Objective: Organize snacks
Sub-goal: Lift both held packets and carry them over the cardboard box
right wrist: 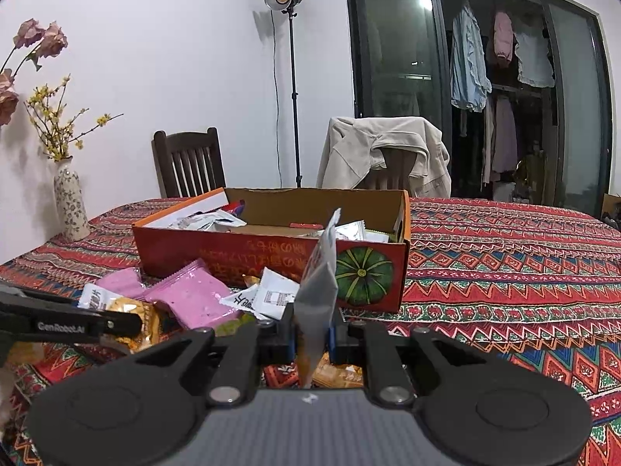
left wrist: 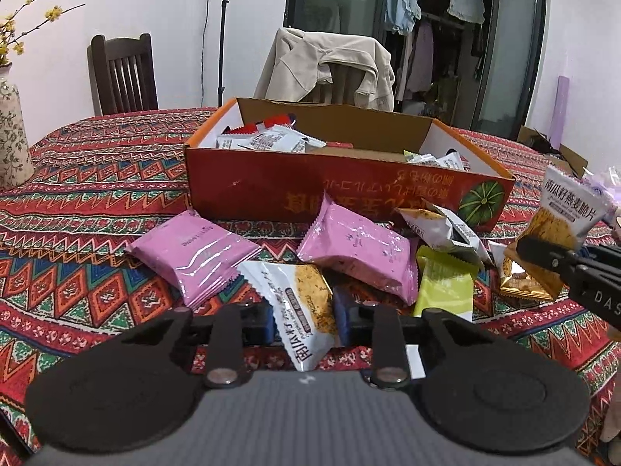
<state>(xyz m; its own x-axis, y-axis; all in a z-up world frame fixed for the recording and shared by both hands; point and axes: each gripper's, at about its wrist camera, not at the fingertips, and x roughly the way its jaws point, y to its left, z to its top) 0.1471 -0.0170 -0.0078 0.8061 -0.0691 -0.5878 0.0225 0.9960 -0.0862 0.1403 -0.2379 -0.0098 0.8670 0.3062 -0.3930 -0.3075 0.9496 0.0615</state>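
An open red cardboard box [left wrist: 271,190] with a pumpkin picture stands mid-table and holds several white packets. In front of it lie loose snacks: two pink packets [left wrist: 194,256] [left wrist: 361,252], a green one [left wrist: 446,283] and a gold one [left wrist: 520,283]. My left gripper [left wrist: 304,324] is shut on a white oat-crisp packet [left wrist: 299,303] near the cloth. My right gripper [right wrist: 312,336] is shut on a similar packet [right wrist: 320,283], held upright and seen edge-on before the box [right wrist: 233,256]. In the left wrist view that packet [left wrist: 562,213] hangs at the right.
A patterned red tablecloth [right wrist: 504,272] covers the table. A flowered vase [right wrist: 70,206] stands at the far left edge. Behind the table are a dark wooden chair [right wrist: 190,167], a chair draped with a beige jacket [right wrist: 384,151] and a light stand [right wrist: 293,89].
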